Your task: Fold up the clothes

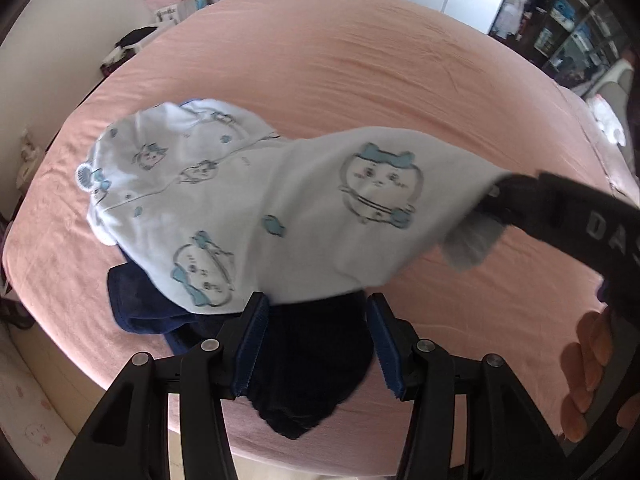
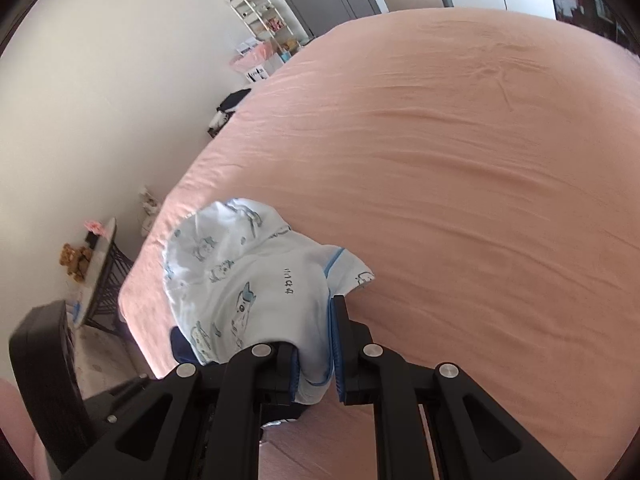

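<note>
A white garment with blue cartoon prints (image 1: 248,184) is stretched over the pink bed (image 1: 360,64), one corner lifted to the right. My right gripper (image 1: 498,196) is shut on that corner. In the right wrist view the right gripper (image 2: 320,344) pinches the white garment (image 2: 248,280) between its blue pads. A dark navy garment (image 1: 312,364) lies crumpled under the white one near the bed's front edge. My left gripper (image 1: 316,312) stands open over the navy cloth, with the white garment's lower edge at its fingertips.
A person's hand (image 1: 588,368) holds the right gripper's handle. A shelf with small items (image 2: 260,12) stands against the far wall. A small table with a teddy bear (image 2: 76,264) sits left of the bed. Dark shelving (image 1: 568,28) stands at the far right.
</note>
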`<state>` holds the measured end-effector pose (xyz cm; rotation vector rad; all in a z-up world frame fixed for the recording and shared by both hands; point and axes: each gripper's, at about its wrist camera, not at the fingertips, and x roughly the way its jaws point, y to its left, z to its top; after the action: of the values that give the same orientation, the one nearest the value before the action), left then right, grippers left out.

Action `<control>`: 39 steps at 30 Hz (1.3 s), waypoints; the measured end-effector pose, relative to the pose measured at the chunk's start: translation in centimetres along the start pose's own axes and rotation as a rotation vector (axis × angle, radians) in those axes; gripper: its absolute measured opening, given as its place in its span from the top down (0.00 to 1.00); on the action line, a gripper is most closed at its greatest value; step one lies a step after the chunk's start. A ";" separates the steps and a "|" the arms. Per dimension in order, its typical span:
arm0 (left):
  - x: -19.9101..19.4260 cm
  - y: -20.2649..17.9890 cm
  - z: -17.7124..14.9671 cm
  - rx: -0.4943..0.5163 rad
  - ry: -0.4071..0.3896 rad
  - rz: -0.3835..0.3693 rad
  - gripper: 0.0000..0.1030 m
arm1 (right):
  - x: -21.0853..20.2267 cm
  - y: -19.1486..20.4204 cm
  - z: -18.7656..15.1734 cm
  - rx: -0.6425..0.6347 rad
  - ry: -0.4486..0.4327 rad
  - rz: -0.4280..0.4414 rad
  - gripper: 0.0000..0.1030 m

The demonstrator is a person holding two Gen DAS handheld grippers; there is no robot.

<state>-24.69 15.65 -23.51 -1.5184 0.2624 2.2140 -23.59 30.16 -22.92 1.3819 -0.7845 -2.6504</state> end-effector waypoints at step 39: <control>0.0 5.8 3.1 -0.200 -0.119 0.025 0.95 | 0.5 0.2 -0.1 -0.068 0.072 -0.051 0.37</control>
<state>-29.94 11.77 -22.82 -1.4822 0.0224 2.4001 -23.91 29.79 -23.25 1.4904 -0.6538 -2.6217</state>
